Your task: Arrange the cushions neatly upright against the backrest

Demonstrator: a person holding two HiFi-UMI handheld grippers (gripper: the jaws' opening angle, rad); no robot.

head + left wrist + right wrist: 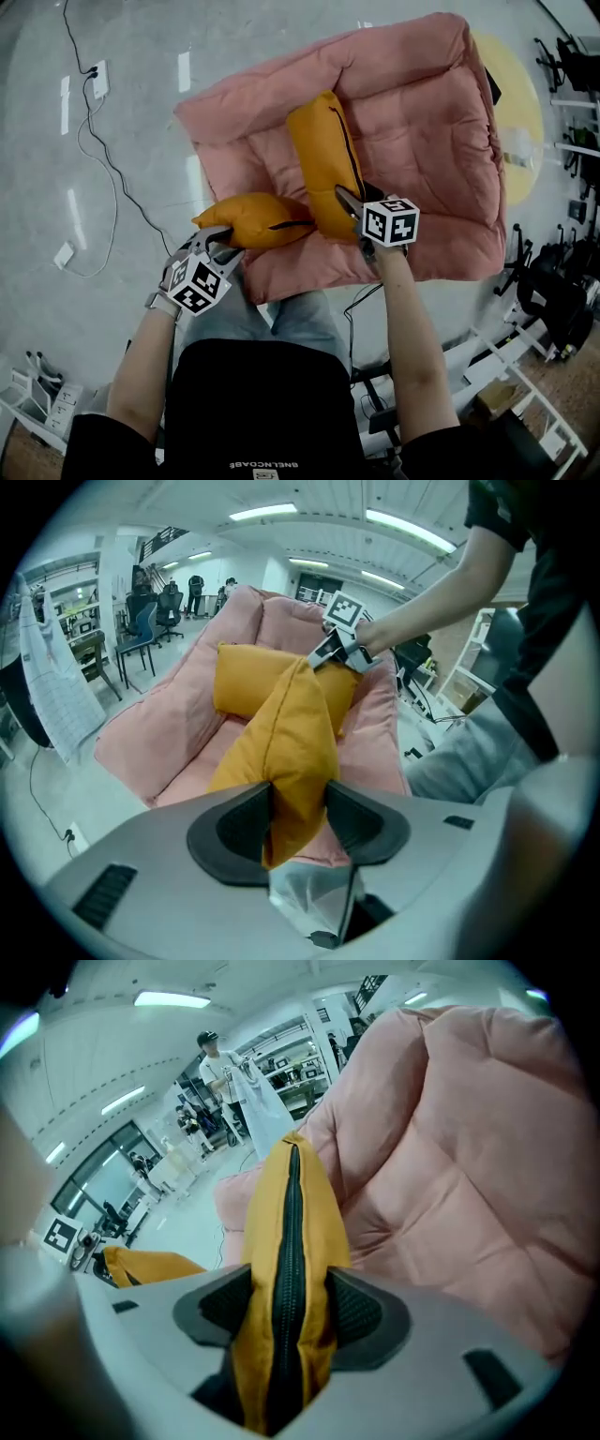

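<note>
Two yellow cushions lie on one pink sofa (427, 131). Left tongs (298, 819) pinch the near cushion (253, 220); right tongs (289, 1312) pinch the far cushion (323, 155).

I'm seeing 1 black cable (112, 167) trailing across the grey floor (56, 187) from a white power strip (98, 80), with black office chairs (551, 281) standing at the right edge.

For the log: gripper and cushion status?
Left gripper shut on first mustard fabric cushion, corner. Right gripper shut on second mustard cushion, zipper edge. Neither against backrest of pink quilted sofa yet. Nothing blocking.
</note>
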